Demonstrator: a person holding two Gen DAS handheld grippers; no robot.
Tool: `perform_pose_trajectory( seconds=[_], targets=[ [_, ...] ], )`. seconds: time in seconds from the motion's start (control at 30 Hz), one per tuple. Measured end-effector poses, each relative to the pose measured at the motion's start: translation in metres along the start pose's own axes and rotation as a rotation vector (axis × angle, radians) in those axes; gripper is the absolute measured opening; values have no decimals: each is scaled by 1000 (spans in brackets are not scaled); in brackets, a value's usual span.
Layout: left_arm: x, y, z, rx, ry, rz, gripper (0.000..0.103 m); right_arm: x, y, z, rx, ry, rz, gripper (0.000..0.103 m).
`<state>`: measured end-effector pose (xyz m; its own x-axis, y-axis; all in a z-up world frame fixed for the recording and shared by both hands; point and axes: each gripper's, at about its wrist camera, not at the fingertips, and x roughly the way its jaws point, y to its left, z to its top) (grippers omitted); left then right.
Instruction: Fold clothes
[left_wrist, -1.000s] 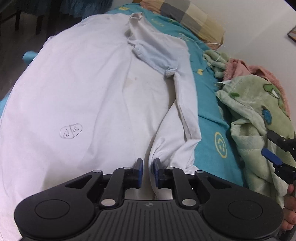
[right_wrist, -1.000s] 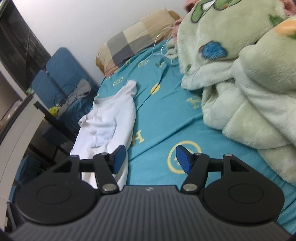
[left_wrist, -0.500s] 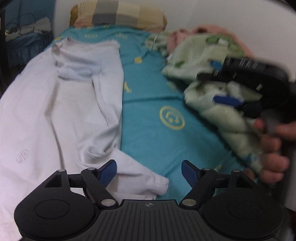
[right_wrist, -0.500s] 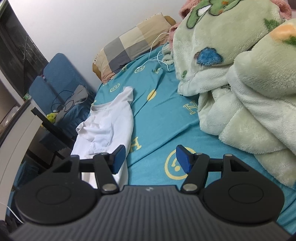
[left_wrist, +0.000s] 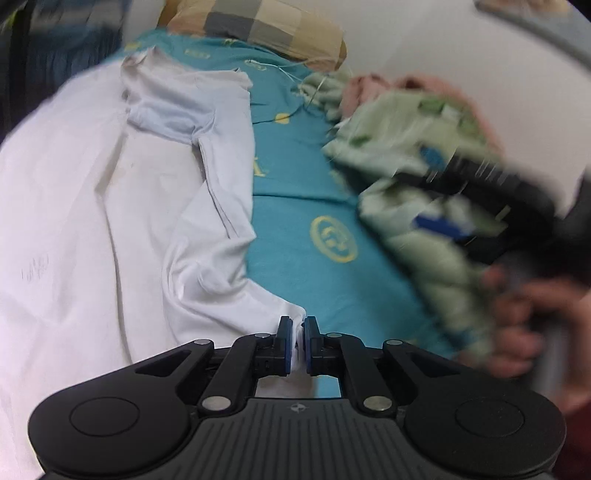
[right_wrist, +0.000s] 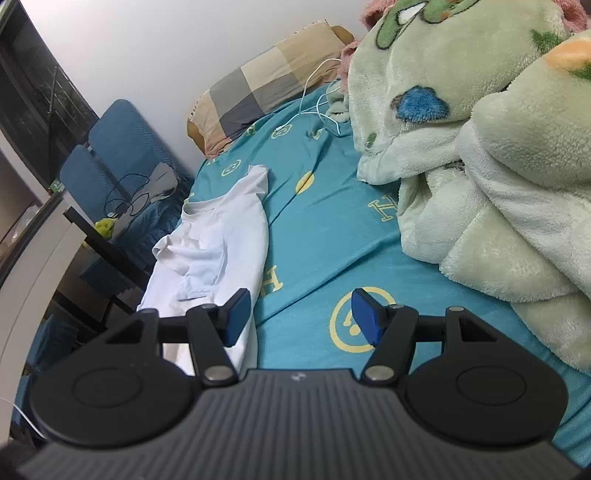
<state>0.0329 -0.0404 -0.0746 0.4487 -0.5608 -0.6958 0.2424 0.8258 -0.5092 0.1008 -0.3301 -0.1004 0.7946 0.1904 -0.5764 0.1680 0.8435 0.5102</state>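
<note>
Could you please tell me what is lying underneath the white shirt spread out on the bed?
The white shirt lies on the teal bedsheet, which shows beside it. Whatever lies directly beneath the shirt is covered.

This is a bedroom in a home. A bed (right_wrist: 325, 229) fills both views, spread with a teal sheet printed with yellow letters and round emblems. At the head of the bed, against a plain white wall (right_wrist: 155, 48), lies a pillow (right_wrist: 266, 85) in a tan and grey checked case. Beside the pillow, a white charging cable (right_wrist: 314, 99) trails across the sheet. A rumpled pale green fleece blanket (right_wrist: 498, 155) with cartoon patches is heaped along one side of the bed, and a white shirt (left_wrist: 92, 206) is spread out on the other side. Beyond the bed's far edge stands a blue upholstered chair (right_wrist: 118, 147) with a grey cloth and dark cords on it.
</note>
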Motion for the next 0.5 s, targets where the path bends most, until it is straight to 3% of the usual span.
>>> perform_pose_trajectory(
  seconds=[0.07,0.1,0.17,0.33,0.4,0.47,0.5],
  targets=[
    [-31,17,4,-129,2,-113,7,0,-1,0,7,1,-5,64],
    [-45,24,6,-163,-5,-120,7,0,-2,1,9,2,-7,64],
    [-70,42,7,-202,-4,-63,7,1,0,0,4,5,-8,64],
    [-79,79,0,-125,97,306,7,7,5,-2,9,41,48,63],
    [-79,90,-3,-133,112,372,7,12,5,-4,32,67,88,63],
    [-83,87,-3,-118,87,371,10,17,7,-6,43,89,108,62],
    [-84,82,-3,-98,68,372,16,20,9,-8,46,101,118,58]
  ],
)
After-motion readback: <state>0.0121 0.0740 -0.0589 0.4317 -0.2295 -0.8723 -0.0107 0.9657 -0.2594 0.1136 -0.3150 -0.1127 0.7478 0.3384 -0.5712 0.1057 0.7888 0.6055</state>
